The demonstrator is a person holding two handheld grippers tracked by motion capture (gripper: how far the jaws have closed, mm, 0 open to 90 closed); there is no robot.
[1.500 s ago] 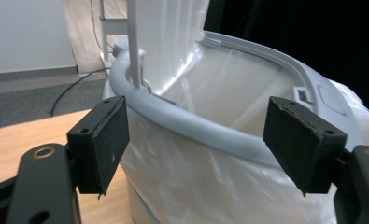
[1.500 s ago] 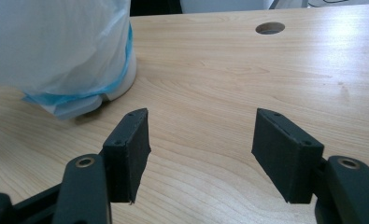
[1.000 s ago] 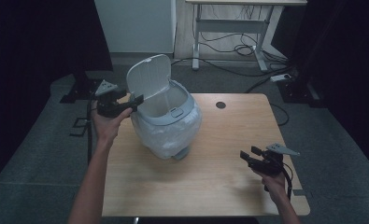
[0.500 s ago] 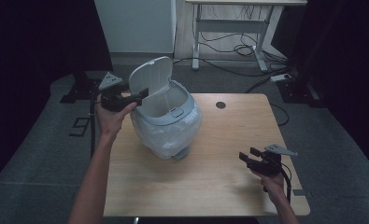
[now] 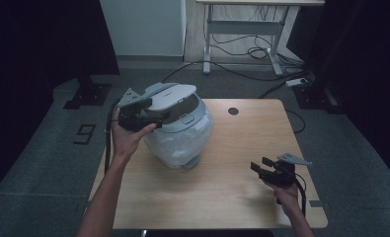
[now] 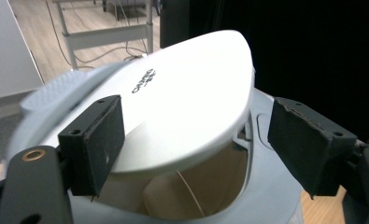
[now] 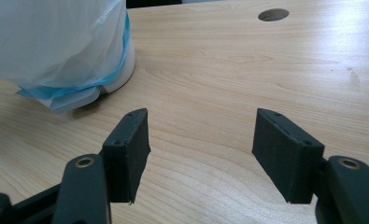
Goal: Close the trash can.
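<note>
**A:** Just beside the round hole (image 5: 233, 111) in the surface (image 5: 222, 197), on the side of the person's left hand, stands the rice cooker (image 5: 178, 140). How does it handle?

**B:** The body is probably heavy and stiff, and its plastic wrap (image 5: 192, 129) looks slick and loose, so gripping there would likely slip. The lid (image 5: 173, 95) is the better part to take. It is a smooth, hard, light shell on a hinge, tilted partly down over the pot. Its thin front rim, or the top near that rim, suits a push or a pinch.

**A:** What is the left gripper (image 5: 155, 116) doing?

**B:** It is at the side of the cooker away from the hole, held roughly level with the wrist raised. Its jaws have just been opening and stand wide. The lid's edge lies between them, but neither pad presses on it.

**A:** And the right gripper (image 5: 261, 165)?

**B:** It is well apart from the hole, toward the person's edge of the surface. It is held low and points back at the cooker's base. Its jaws are about half open with nothing between them.
</note>
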